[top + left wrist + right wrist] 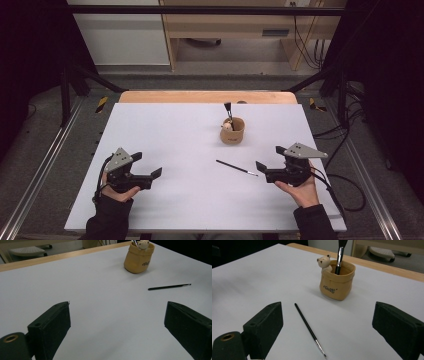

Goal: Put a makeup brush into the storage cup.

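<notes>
Framing the right gripper view from the bottom edge: two black jaws standing wide apart, nothing between them. Lying just ahead on the white table (165,145), near the right gripper (266,161) and in front of the tan cup (337,283): a thin paintbrush (308,327). Running flat, long axis slanting across the table, bristle tip pointing toward the right gripper, handle end toward the cup. Looking light, stiff, slender and likely slippery; probably gripping best mid-handle, clear of the fragile tip. Resting well apart: left gripper (149,164), jaws likewise spread and empty.
</notes>
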Available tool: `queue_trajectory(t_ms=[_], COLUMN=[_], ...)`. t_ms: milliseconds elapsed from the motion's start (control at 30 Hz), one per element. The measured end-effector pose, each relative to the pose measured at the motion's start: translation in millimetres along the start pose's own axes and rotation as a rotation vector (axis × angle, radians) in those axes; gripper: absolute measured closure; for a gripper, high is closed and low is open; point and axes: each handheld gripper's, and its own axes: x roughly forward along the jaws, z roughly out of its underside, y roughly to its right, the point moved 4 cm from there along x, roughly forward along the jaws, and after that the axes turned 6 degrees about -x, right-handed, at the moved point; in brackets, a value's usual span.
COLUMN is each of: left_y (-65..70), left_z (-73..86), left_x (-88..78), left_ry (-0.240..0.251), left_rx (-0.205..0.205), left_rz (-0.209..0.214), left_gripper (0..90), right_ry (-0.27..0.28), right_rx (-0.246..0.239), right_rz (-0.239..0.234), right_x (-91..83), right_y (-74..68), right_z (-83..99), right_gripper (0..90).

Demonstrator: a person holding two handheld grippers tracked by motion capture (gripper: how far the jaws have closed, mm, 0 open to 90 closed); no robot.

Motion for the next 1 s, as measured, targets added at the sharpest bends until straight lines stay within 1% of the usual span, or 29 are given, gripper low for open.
queue_trajectory(t_ms=[33,133,267,367,433,467,733,767,1000], left_y=[0.0,1.0,1.5,1.7,1.7,1.9,2.7,2.8,4.0], left_z=[0.0,-0.2,0.2,0.4,0.4,0.6,1.3,1.2,1.1], left_x=[0.0,0.1,0.7,1.1,1.1,1.4,2.6,2.6,3.2], left_ry=[0.000,0.001,-0.004,-0.006,-0.007,-0.008,-0.012,-0.012,-0.014], left_rx=[0.000,0.001,0.004,0.004,0.006,0.007,0.009,0.009,0.016], left_rz=[0.000,0.003,0.005,0.006,0.006,0.006,0.008,0.009,0.014], left_gripper=[6.0,6.1,6.1,6.0,6.1,6.1,6.1,6.1,6.2], right_ry=[0.000,-0.040,-0.070,-0.087,-0.095,-0.104,-0.140,-0.149,-0.197], right_rx=[0.000,-0.020,-0.034,-0.049,-0.050,-0.062,-0.077,-0.092,-0.102], right_rz=[0.000,-0.010,-0.013,-0.023,-0.025,-0.029,-0.051,-0.058,-0.081], right_x=[0.0,7.2,14.2,19.8,21.4,25.5,39.2,43.4,59.6], right_y=[0.0,-4.5,-7.8,-9.7,-10.6,-11.7,-16.3,-17.5,-22.1], right_z=[0.0,-3.9,-8.1,-11.1,-11.8,-13.4,-18.1,-19.2,-18.7], right_gripper=[10.3,12.5,13.8,14.4,14.7,15.2,17.9,18.7,20.7])
